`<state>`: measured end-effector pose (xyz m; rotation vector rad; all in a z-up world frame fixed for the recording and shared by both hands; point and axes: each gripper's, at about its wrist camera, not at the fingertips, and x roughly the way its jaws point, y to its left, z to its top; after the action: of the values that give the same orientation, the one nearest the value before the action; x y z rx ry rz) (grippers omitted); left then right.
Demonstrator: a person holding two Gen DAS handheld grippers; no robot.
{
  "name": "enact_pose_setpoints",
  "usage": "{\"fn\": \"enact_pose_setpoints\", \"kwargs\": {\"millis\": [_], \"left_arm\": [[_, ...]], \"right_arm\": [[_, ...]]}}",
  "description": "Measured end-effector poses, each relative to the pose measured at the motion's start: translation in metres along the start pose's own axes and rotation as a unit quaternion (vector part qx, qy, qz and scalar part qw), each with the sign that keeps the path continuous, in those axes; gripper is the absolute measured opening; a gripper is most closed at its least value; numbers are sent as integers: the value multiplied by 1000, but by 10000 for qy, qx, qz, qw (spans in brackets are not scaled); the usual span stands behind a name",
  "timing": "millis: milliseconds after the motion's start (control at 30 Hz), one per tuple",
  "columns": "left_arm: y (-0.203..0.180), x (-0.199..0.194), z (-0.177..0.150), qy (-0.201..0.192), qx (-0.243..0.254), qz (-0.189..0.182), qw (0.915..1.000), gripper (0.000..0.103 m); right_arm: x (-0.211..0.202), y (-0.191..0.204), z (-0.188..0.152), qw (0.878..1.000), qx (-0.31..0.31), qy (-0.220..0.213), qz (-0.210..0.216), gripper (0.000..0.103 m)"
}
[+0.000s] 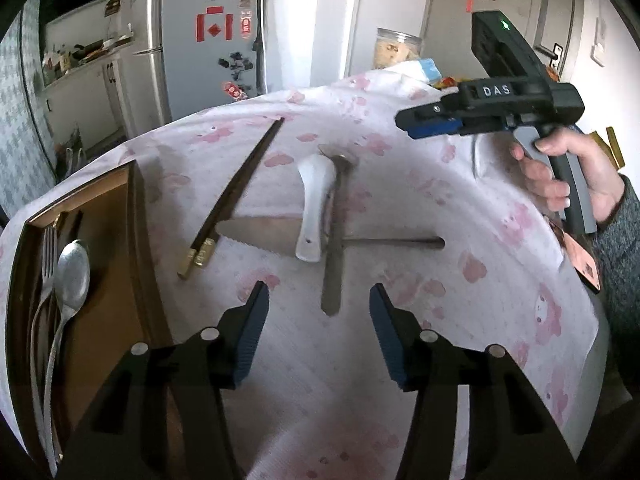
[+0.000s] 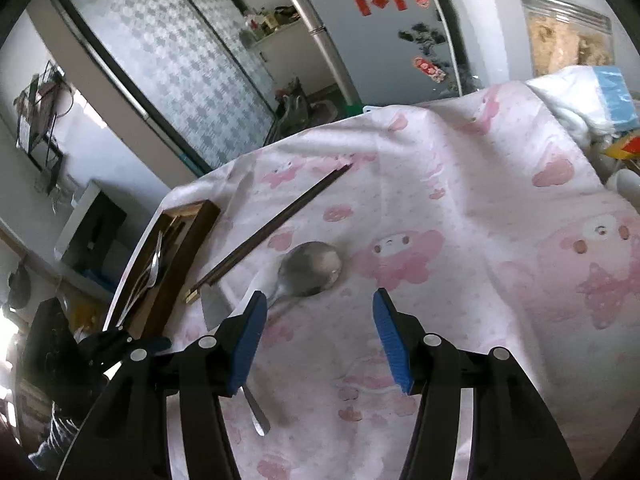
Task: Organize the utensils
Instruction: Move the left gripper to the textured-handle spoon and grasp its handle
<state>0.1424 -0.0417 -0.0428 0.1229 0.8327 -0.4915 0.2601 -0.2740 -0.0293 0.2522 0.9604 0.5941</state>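
On the pink-patterned cloth lie dark chopsticks (image 1: pixel 240 188), a white ceramic spoon (image 1: pixel 316 208) and a metal spoon (image 1: pixel 335 240) crossing a flat serrated knife (image 1: pixel 268 232). My left gripper (image 1: pixel 318 286) is open just above the cloth, and the metal spoon's handle end shows between its fingers, untouched. A wooden tray (image 1: pixel 136 216) at the left holds a fork (image 1: pixel 48 256) and a spoon (image 1: pixel 72 276). My right gripper (image 1: pixel 408 126) hovers at the far right in a hand. In the right wrist view it (image 2: pixel 320 300) stands open and empty over the metal spoon's bowl (image 2: pixel 312 268), with the chopsticks (image 2: pixel 280 220) and tray (image 2: pixel 180 264) beyond.
A fridge (image 1: pixel 208 40) stands behind the table. A clear jar (image 1: pixel 396 48) and a blue packet (image 1: pixel 430 68) sit at the far edge. A small brown card (image 1: pixel 580 260) lies at the right edge of the cloth, by the sleeve.
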Motion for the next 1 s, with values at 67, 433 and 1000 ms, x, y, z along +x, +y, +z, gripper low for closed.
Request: {"fn": "enact_pose_setpoints", "kwargs": {"millis": [67,433,1000], "left_arm": [[-1,3,2,20,21,-11,10000,55],[-16,25,0,260,186,-63,9995,51],[-27,26,5,169,279,-163,9993,1]], "right_arm": [[3,-4,0,10000,68,52,20,56],[26,1,2,9997,96,224,99,56],[46,-4,10,9959,725,355,401,56]]}}
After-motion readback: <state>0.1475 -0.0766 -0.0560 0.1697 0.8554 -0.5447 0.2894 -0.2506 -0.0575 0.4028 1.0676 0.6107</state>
